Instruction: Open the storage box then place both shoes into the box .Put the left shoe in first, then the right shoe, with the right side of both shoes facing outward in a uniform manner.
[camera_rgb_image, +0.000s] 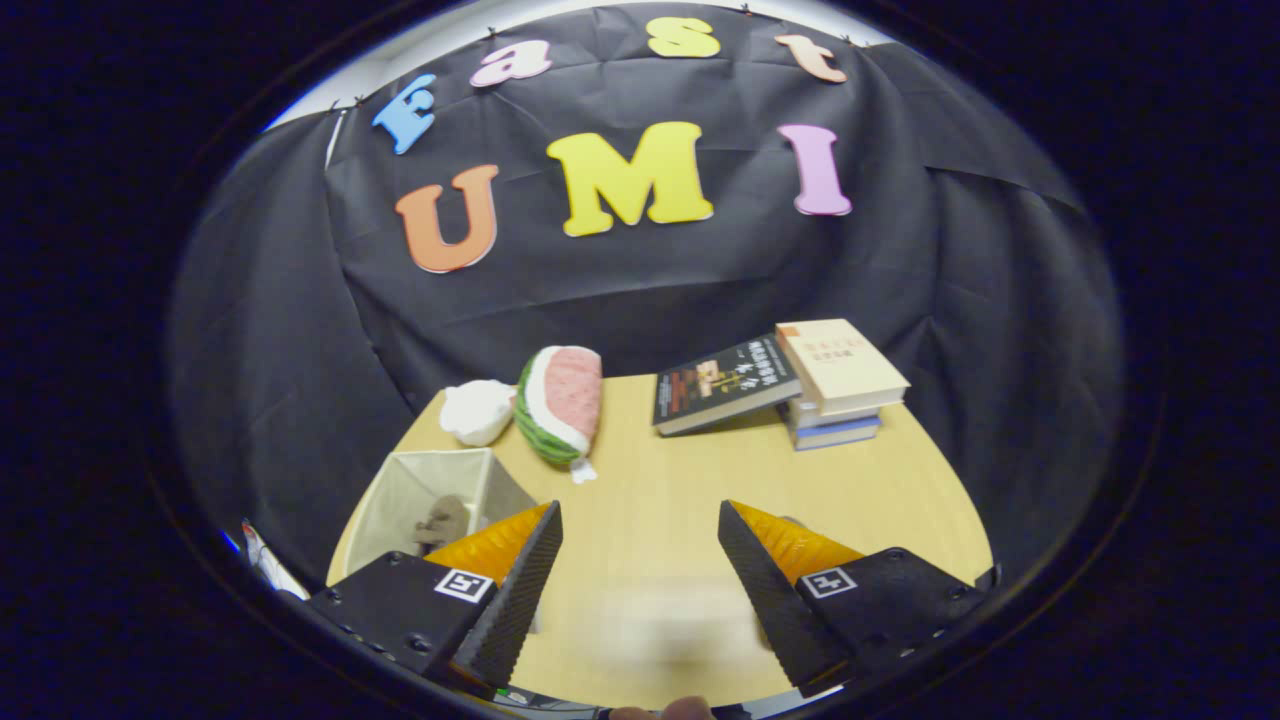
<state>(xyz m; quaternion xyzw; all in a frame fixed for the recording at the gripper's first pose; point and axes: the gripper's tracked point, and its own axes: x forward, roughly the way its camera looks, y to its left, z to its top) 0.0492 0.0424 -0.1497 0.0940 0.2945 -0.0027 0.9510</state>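
Gripper (640, 545) held above the pale wooden tabletop (660, 480); its two fingers stand wide apart with nothing between them but bare table and a pale blurred patch I cannot identify.

Off to the side of the left finger sits the open-topped, cream fabric storage box (400, 490), partly hidden behind that finger; no lid over it, so the opening step looks done. Inside, low against its wall, a brownish-grey lump (440, 522); possibly a shoe, but too small and half hidden to say, and its facing cannot be read.

No shoe lies on the open table ahead of the fingers.

Beyond the fingers, well apart from the box's business: a soft watermelon-slice plush toy (560, 400) with a white crumpled cloth bundle (478, 410) just beside it; further across, a dark-covered book (725, 382) leaning on a short stack of books topped by a cream one (840, 365).

Judgement: box open; perhaps one shoe in; whether the second is placed or still to fetch cannot be settled from here. With empty fingers, the gripper is between carries or finished.
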